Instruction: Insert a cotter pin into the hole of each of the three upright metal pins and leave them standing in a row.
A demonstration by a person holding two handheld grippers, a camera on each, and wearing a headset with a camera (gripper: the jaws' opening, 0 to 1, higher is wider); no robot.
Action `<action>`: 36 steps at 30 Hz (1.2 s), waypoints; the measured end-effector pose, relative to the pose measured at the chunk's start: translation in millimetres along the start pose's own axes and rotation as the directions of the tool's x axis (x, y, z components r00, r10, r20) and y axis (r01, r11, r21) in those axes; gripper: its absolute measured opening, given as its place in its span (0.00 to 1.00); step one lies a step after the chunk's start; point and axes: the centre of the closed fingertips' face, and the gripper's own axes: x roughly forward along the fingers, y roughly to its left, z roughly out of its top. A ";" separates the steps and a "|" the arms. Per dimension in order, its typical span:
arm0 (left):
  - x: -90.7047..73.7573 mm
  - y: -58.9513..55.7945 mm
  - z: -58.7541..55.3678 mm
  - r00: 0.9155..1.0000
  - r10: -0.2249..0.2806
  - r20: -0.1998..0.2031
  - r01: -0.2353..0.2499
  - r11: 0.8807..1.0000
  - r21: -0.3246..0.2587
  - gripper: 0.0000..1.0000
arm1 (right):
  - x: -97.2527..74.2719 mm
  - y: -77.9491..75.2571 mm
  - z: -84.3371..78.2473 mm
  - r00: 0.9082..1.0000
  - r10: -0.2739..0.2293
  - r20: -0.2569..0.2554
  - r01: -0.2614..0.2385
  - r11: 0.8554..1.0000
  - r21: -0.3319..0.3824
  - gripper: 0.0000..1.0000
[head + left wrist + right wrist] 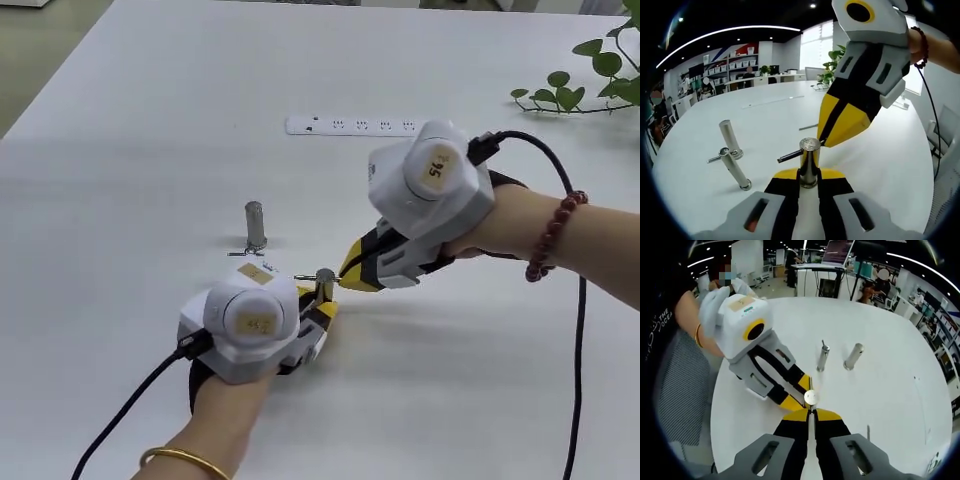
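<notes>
left hand-held gripper (809,176) clenches upright metal pin (809,150); right hand-held gripper (811,412) pinches cotter pin (789,157) through it.

A white power strip (355,125) lies at the far middle of the white table (110,180). A leafy green plant (592,78) trails in at the far right corner.

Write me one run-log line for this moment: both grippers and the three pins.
left gripper: shut on upright pin | right gripper: shut on cotter pin, through that pin's hole | second pin: cotter in | third pin: bare
</notes>
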 end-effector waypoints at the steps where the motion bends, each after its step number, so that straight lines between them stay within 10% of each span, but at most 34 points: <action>1: 0.0 0.1 0.0 1.000 0.001 0.000 -0.001 1.000 -0.001 0.10 | 0.5 -0.4 -0.4 1.000 0.001 -0.001 -0.001 1.000 -0.001 0.00; 36: -1.9 1.5 -0.8 1.000 -0.007 -0.011 0.007 0.999 -0.046 0.26 | 14.3 -1.3 15.3 0.997 -0.022 0.076 0.017 0.997 0.069 0.10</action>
